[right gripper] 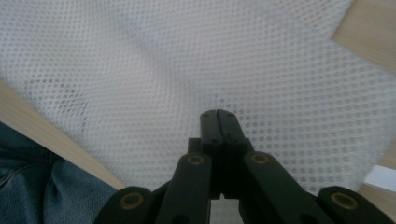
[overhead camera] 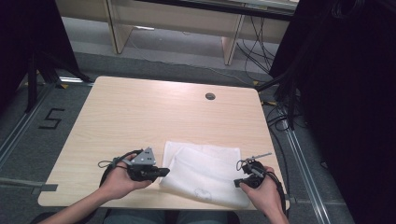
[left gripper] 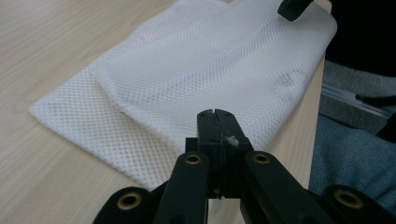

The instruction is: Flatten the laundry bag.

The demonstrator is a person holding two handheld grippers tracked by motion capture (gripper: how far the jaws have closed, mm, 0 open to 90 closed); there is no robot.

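Observation:
A white mesh cloth [overhead camera: 204,172] lies folded flat at the near edge of the wooden table [overhead camera: 140,112]. My left gripper [overhead camera: 166,172] is at the cloth's left edge, its jaws pressed together with nothing between them. In the left gripper view the shut left gripper [left gripper: 217,112] hovers over the mesh cloth [left gripper: 187,84]. My right gripper [overhead camera: 237,182] sits over the cloth's right side, jaws closed and empty. Seen from the right gripper view, the right gripper [right gripper: 218,112] points at the mesh cloth [right gripper: 187,65] close below it.
A round cable hole [overhead camera: 210,96] sits near the table's far edge. Dark curtains and cables [overhead camera: 280,116] stand to the right of the table. The person's lap in jeans [right gripper: 37,172] is just past the near edge.

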